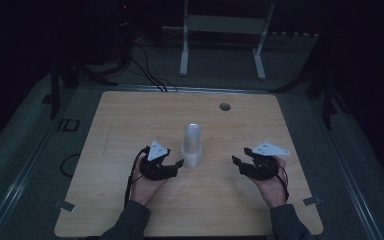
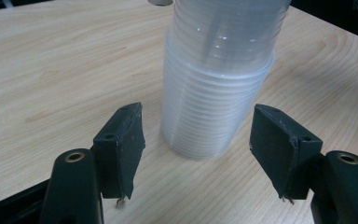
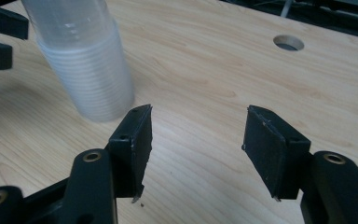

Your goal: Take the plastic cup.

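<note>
I am lining my left gripper (image 2: 198, 156), jaws spread, up on the upright stack of translucent plastic cups (image 1: 191, 145) mid-bench (image 1: 130, 115), probably about to grip its base, while my right gripper (image 3: 196, 149) is waiting alongside, equally spread and empty.

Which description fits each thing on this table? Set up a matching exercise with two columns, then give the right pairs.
Column one:
1. stack of clear cups
2. left gripper
3. right gripper
4. round hole

Column two:
A. open, well apart from the stack, bare wood between its jaws
B. cut through the tabletop near its far edge
C. upside down, wide end on the wood
D. open, jaws either side of the stack's base

Pairs: 1-C, 2-D, 3-A, 4-B
</note>
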Tool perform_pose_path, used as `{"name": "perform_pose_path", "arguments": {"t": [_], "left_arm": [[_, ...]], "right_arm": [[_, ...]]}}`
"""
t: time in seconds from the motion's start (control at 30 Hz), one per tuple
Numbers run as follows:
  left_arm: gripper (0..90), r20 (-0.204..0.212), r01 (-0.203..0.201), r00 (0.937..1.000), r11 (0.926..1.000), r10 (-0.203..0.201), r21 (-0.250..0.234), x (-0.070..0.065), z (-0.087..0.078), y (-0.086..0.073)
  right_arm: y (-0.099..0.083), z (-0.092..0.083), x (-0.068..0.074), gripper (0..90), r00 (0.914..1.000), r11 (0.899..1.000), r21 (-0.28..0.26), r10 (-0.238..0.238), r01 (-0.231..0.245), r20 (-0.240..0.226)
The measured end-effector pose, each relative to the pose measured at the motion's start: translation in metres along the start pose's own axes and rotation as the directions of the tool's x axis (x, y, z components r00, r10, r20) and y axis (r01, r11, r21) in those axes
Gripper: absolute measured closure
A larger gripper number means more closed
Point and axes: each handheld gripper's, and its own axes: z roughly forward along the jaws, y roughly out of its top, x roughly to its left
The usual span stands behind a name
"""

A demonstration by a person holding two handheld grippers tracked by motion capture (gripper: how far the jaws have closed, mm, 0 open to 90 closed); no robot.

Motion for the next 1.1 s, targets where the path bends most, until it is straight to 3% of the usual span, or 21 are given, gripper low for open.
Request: {"name": "perform_pose_path", "arguments": {"t": [0.87,1.1], "left_arm": [[28.7,0.006,-0.047,0.9989,0.9989,0.047,0.001,-0.009,0.006,0.003],[25.8,0.002,-0.048,0.9988,0.9988,0.048,-0.001,-0.013,0.015,0.008]], "right_arm": [[0.039,0.007,0.022,38.7,0.996,0.997,-0.045,-0.061,0.058,-0.066],[0.049,0.014,0.031,37.5,0.9932,0.996,-0.052,-0.078,0.074,-0.086]]}}
